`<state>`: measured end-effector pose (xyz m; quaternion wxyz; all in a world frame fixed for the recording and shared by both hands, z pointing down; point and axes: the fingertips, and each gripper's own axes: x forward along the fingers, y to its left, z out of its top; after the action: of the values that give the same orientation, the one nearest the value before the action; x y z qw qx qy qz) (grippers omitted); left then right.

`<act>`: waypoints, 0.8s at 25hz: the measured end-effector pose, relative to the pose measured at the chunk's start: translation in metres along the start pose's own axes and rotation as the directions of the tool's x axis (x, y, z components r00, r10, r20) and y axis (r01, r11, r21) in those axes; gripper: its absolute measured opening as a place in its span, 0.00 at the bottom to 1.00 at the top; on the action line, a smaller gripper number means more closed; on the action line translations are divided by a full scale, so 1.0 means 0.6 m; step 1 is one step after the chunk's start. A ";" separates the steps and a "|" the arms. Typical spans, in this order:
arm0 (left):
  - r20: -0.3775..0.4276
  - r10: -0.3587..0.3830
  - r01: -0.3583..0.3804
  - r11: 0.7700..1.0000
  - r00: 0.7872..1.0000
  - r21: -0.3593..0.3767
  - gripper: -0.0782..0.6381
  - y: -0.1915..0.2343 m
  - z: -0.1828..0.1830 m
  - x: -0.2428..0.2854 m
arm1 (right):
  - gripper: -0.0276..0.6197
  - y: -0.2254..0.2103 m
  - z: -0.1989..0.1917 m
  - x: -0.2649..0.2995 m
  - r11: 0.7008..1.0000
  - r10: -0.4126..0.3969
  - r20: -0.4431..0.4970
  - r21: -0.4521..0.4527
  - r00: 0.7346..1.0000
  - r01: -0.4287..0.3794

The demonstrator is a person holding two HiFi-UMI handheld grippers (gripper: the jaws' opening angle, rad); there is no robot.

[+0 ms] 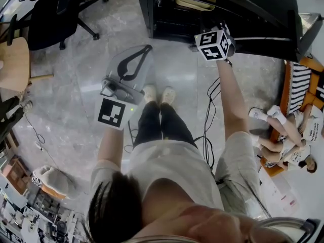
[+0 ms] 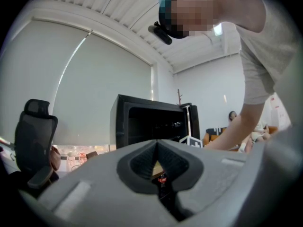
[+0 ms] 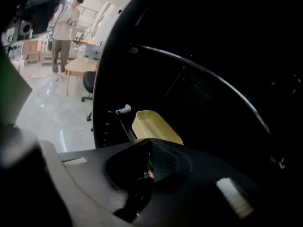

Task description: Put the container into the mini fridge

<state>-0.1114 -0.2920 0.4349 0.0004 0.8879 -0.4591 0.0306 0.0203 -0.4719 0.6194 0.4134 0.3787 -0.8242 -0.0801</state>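
The black mini fridge (image 1: 223, 9) stands with its door swung aside at the top of the head view, on a grey floor (image 1: 66, 115) where the person's shoes point toward it. An office chair (image 1: 50, 14) sits well apart to the left. From above, the fridge's inside shows only as dark racks with a pale strip. The right gripper view looks straight in and shows that strip to be the yellow container (image 3: 154, 126), lying on a shelf (image 3: 199, 72) close to its front edge, touched by neither tool. The right gripper (image 3: 150, 144) reaches into the opening just beside the container, jaws pressed together with nothing between them. Only its marker cube (image 1: 215, 44) shows from the head view. The left gripper (image 1: 147, 49) hangs over the floor, away from the fridge. Its own view faces the dark opening and shows its jaws meeting tip to tip, empty.
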 end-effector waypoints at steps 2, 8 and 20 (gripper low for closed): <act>0.003 -0.005 0.005 1.000 1.000 0.005 0.11 -0.004 0.005 0.001 | 0.04 0.005 0.007 -0.020 0.996 0.008 0.045 0.089 0.999 -0.012; 0.011 -0.018 0.018 1.000 1.000 0.004 0.11 -0.022 0.022 0.011 | 0.04 0.011 0.030 -0.102 0.953 0.002 0.175 0.298 0.985 -0.055; 0.034 -0.044 0.044 0.999 0.998 0.002 0.11 -0.077 0.070 0.010 | 0.04 0.022 0.055 -0.276 0.906 -0.060 0.325 0.415 0.944 -0.085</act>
<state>-0.0677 -0.2715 0.3946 -0.0074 0.8981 -0.4395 0.0160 0.0497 -0.3541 0.5011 0.1782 0.4351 -0.8816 0.0409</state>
